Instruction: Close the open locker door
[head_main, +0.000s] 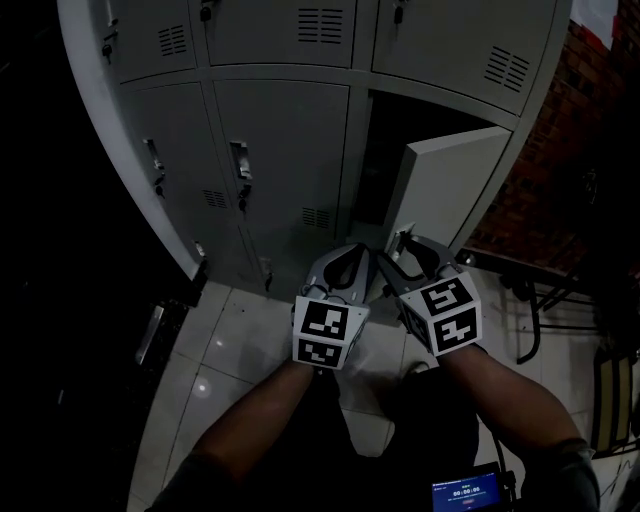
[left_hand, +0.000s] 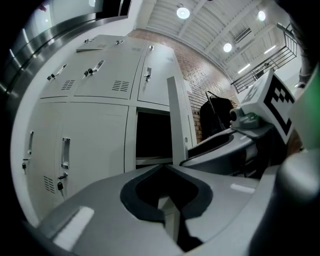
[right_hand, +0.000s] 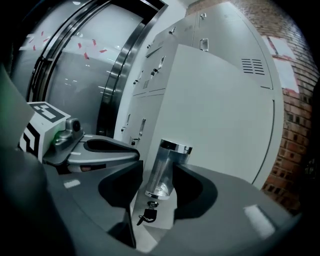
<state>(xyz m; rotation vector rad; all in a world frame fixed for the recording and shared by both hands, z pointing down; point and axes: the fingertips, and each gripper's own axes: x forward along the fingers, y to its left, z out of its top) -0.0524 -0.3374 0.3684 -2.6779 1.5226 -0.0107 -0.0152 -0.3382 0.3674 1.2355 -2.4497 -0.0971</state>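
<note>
The locker door (head_main: 452, 185) stands half open at the right-hand end of the locker bank (head_main: 280, 130) — the right gripper (right_hand: 159, 166) grasps its chrome handle (right_hand: 166, 150). The left gripper (left_hand: 163, 165), just beside it, is clenched on nothing.

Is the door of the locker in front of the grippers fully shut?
No, in the head view the locker door stands swung out, leaving its dark compartment exposed.

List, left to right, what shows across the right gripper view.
Marker cube → left claw → chrome door handle → open locker door → brick wall.
</note>
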